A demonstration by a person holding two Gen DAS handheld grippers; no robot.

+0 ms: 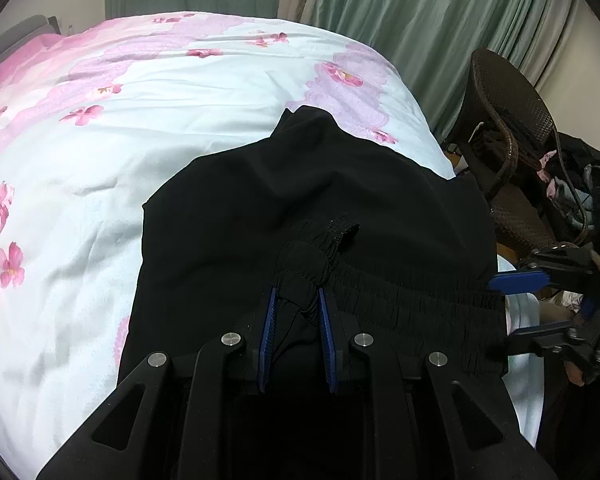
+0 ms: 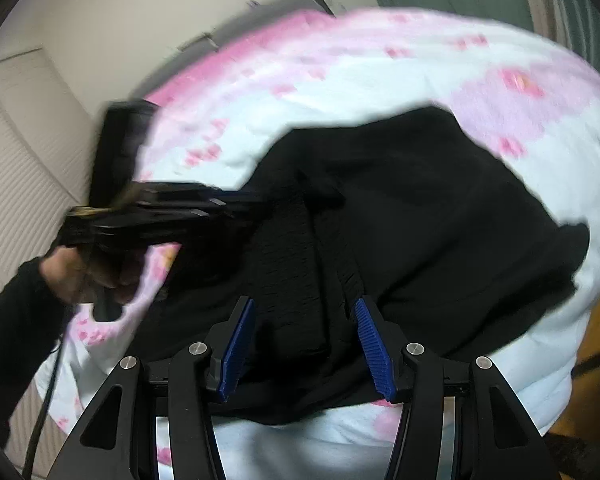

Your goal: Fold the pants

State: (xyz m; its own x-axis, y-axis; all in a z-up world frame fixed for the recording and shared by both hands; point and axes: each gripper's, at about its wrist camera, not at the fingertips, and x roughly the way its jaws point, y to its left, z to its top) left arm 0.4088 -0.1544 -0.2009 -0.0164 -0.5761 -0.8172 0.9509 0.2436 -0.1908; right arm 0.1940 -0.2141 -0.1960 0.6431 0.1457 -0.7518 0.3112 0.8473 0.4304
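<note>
Left claw (image 1: 298, 300) clamps the pants (image 1: 300, 200) waistband to anchor it on the bed (image 1: 100, 140); right claw (image 2: 304, 336) hovers, jaws apart, ready to grab

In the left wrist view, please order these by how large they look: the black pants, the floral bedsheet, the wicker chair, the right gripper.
1. floral bedsheet
2. black pants, though nearness to the camera enlarges them
3. wicker chair
4. right gripper, partly cut off at the edge, so its rank below the chair is unsure
</note>
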